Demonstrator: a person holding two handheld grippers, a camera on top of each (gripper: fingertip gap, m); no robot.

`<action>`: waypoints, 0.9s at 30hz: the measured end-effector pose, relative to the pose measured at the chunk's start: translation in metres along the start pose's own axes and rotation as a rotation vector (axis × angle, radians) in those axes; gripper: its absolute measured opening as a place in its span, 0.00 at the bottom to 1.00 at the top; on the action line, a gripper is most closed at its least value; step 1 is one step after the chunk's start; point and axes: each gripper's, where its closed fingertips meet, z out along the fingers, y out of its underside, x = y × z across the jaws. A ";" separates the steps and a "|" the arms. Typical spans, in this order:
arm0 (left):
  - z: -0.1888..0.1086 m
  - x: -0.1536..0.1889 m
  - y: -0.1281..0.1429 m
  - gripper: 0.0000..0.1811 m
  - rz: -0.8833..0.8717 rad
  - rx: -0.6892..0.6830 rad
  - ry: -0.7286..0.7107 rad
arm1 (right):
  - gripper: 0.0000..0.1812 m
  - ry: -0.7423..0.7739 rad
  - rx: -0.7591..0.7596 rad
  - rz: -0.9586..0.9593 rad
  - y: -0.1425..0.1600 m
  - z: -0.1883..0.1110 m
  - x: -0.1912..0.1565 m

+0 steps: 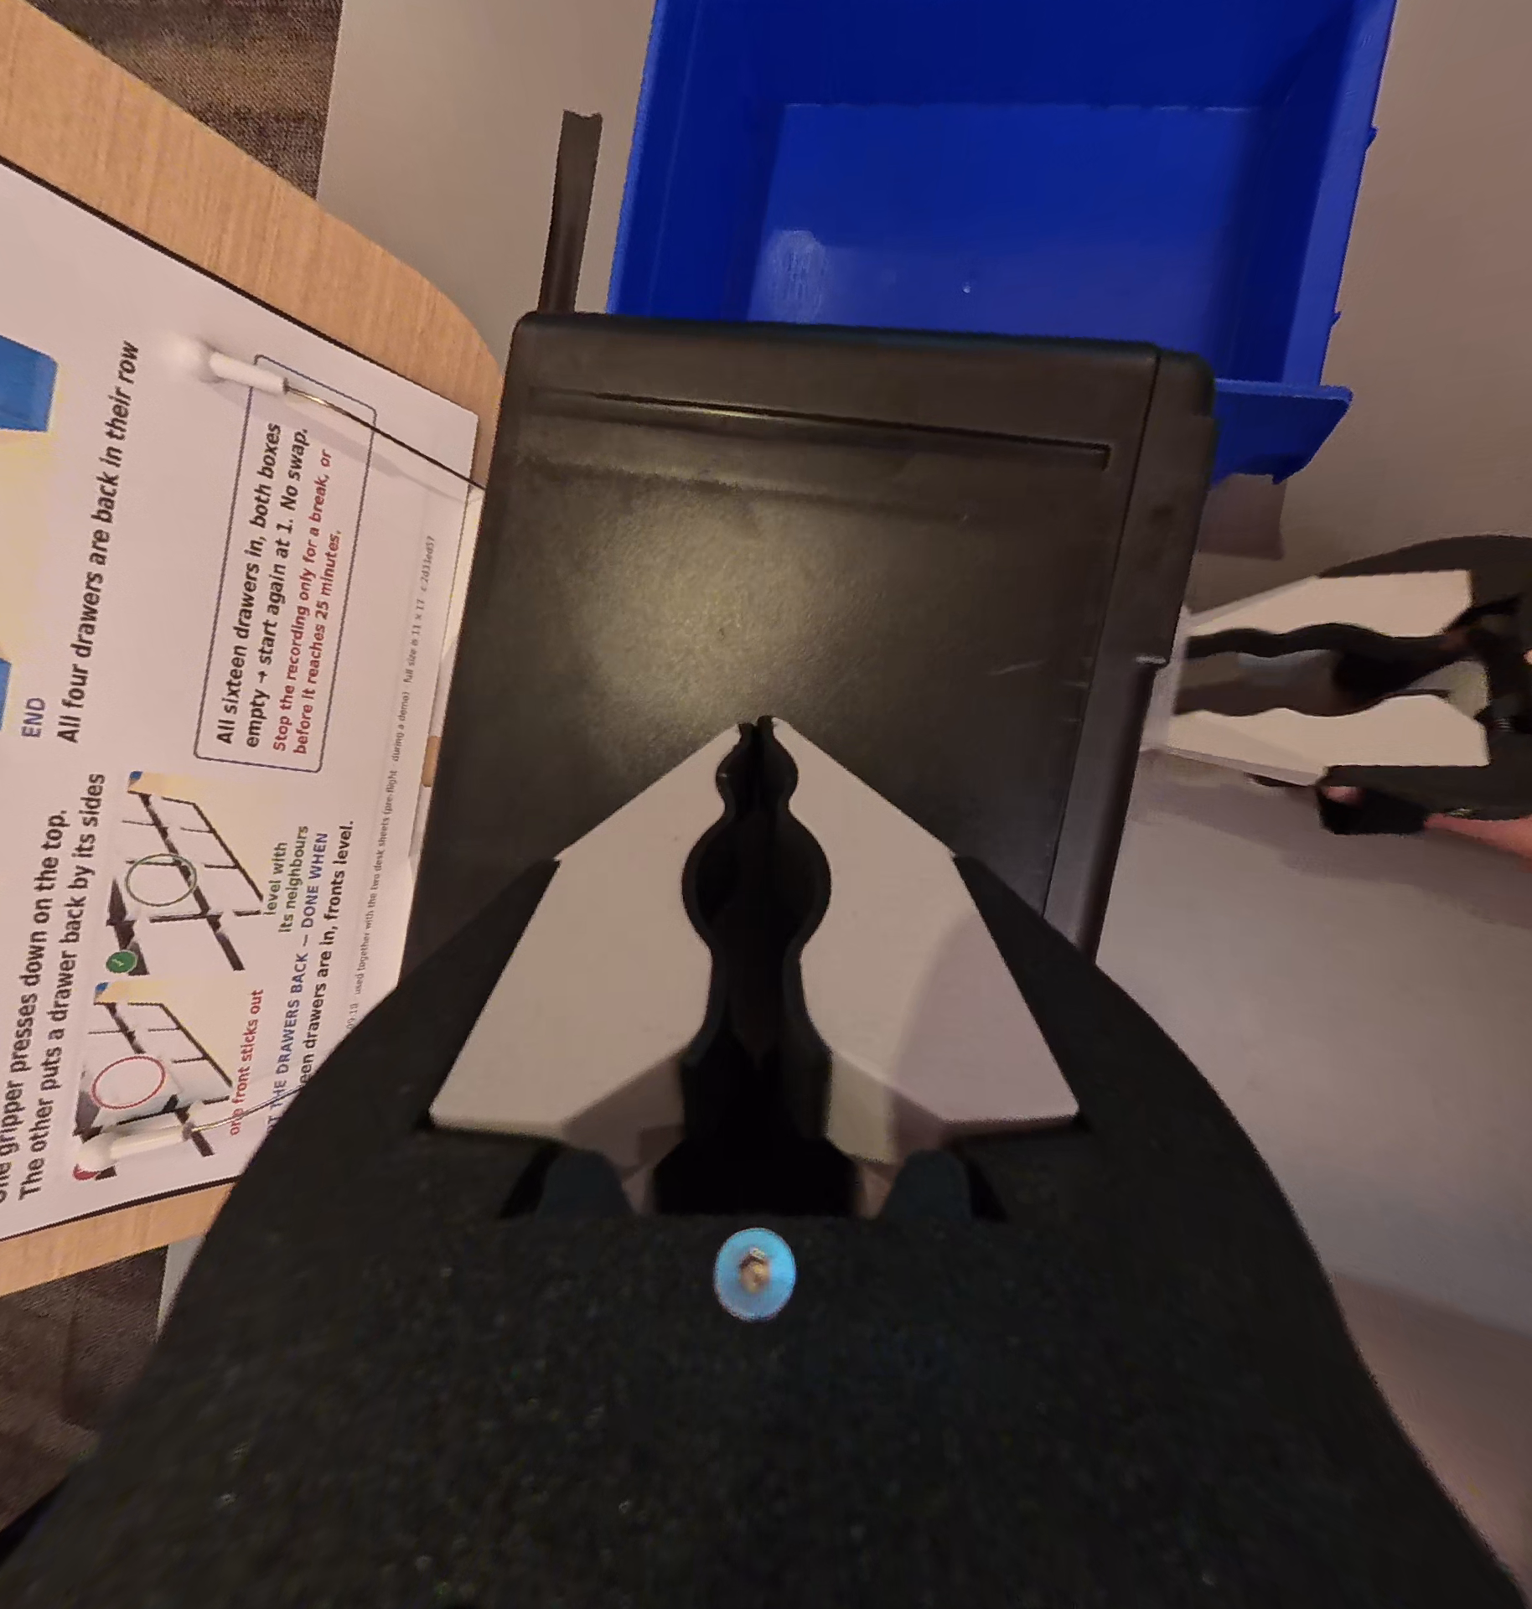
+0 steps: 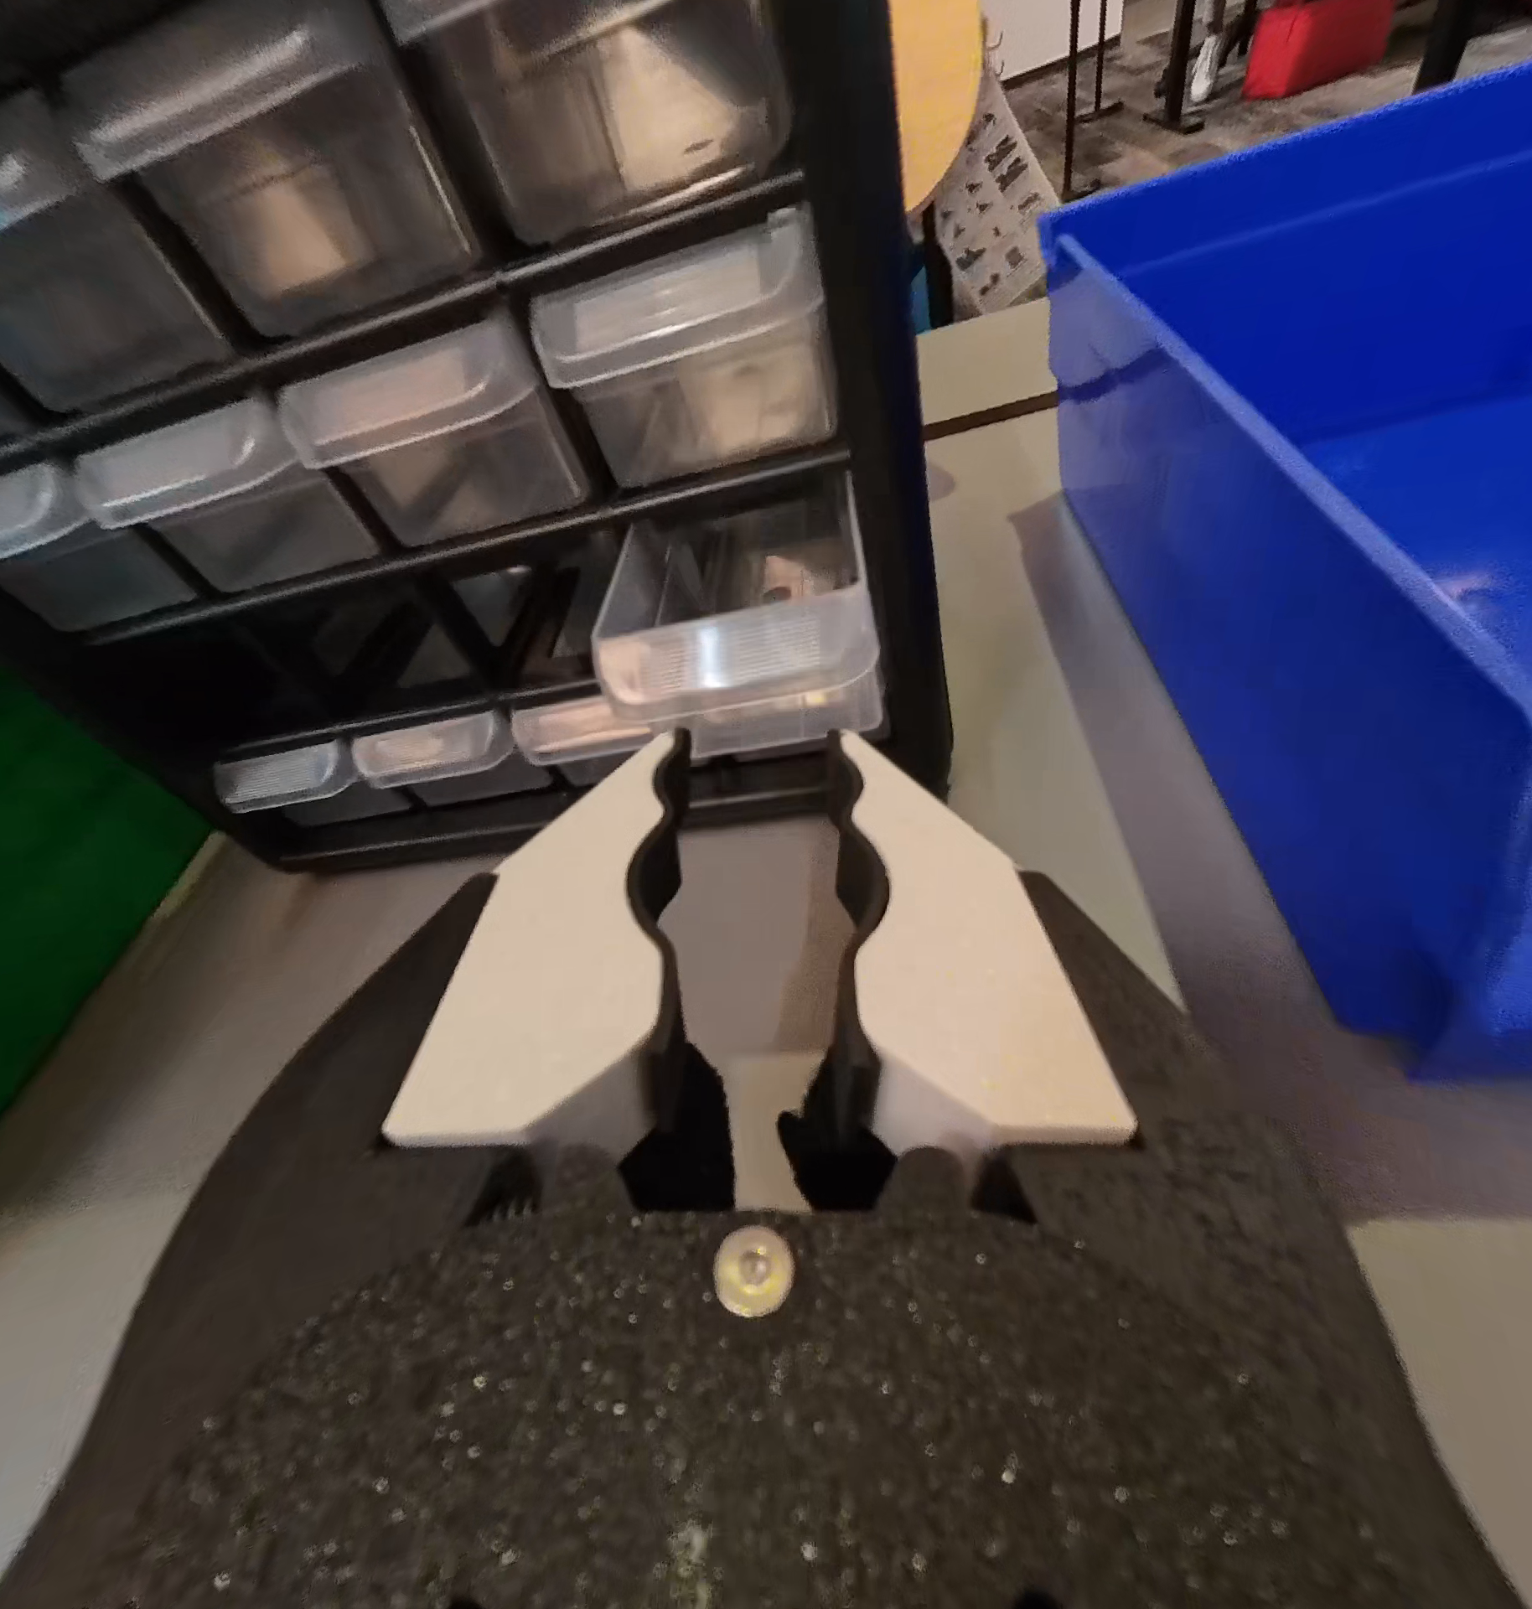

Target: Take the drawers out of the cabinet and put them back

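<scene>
pressing on the black cabinet top, your left gripper has its jaws fully closed, holding nothing. your right gripper is spread wide just near the half-pulled clear drawer at the cabinet's right column, blue bin to its right.

Workshop or lab, parts cabinet, blue bin, instruction sheet

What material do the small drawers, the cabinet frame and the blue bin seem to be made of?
Drawers: apparently clear, glossy plastic; you see through them and highlights glint on the fronts.
Cabinet frame: probably black moulded plastic with a dull sheen; its top shows a soft reflection and fine scuffs.
Blue bin: likely rigid, opaque plastic, smooth with a slight gloss.
</scene>
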 end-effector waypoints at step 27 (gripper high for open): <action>-0.123 0.005 0.032 0.05 -0.086 0.409 -0.058 | 0.21 -0.217 0.059 -0.250 0.024 -0.131 -0.033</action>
